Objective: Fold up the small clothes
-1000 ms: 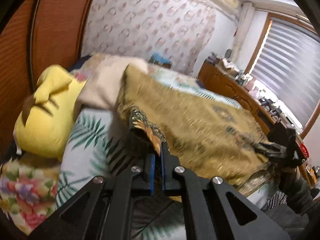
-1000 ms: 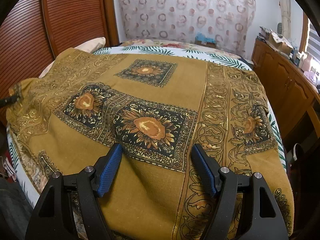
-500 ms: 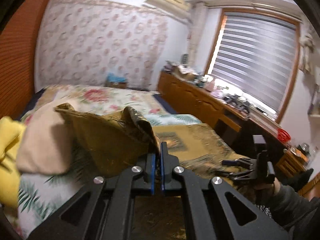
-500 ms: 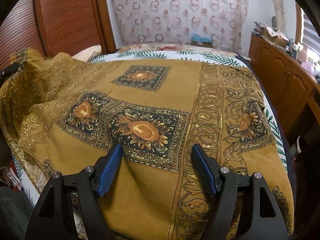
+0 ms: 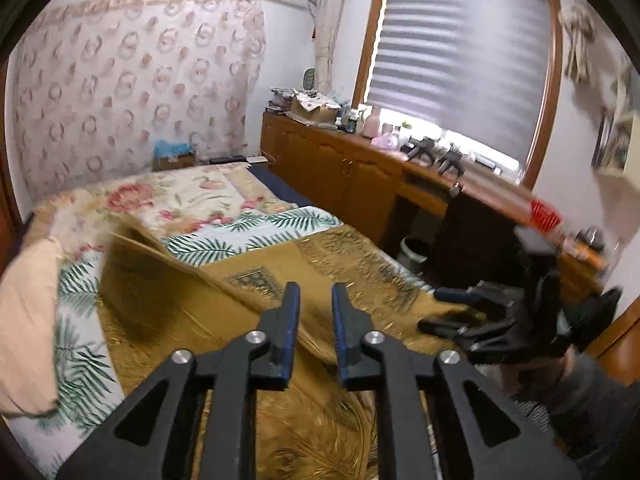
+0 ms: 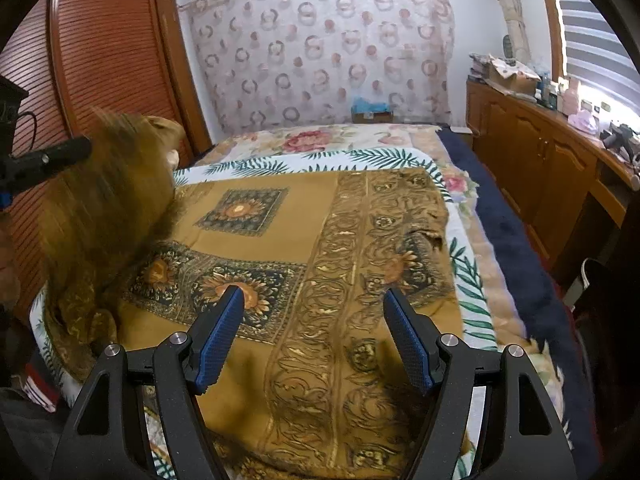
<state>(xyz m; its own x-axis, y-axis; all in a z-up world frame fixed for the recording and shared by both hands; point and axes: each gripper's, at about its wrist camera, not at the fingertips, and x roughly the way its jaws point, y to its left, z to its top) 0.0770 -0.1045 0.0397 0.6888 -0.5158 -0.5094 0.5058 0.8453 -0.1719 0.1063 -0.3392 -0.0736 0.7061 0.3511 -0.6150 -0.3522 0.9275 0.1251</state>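
Note:
A mustard-brown patterned cloth [image 6: 304,216] with dark sunflower squares lies spread on the bed. Its left part [image 6: 104,200] is lifted and falling over toward the middle, blurred. In the left wrist view the same cloth [image 5: 280,280] shows a raised fold on the left. My left gripper [image 5: 313,300] is open with a small gap and holds nothing, just above the cloth. My right gripper [image 6: 314,312] is wide open and empty above the cloth's near part; it also shows in the left wrist view [image 5: 452,308].
The bed [image 6: 472,280] has a palm-leaf sheet and a floral cover behind. A beige pillow [image 5: 24,320] lies at the left. A wooden cabinet [image 6: 532,168] with clutter runs along the right. A slatted wooden wardrobe [image 6: 92,56] stands on the left.
My left gripper carried the cloth's edge up and over to the right, then opened and let it go. The freed flap is dropping. My right gripper stayed open and rose a little.

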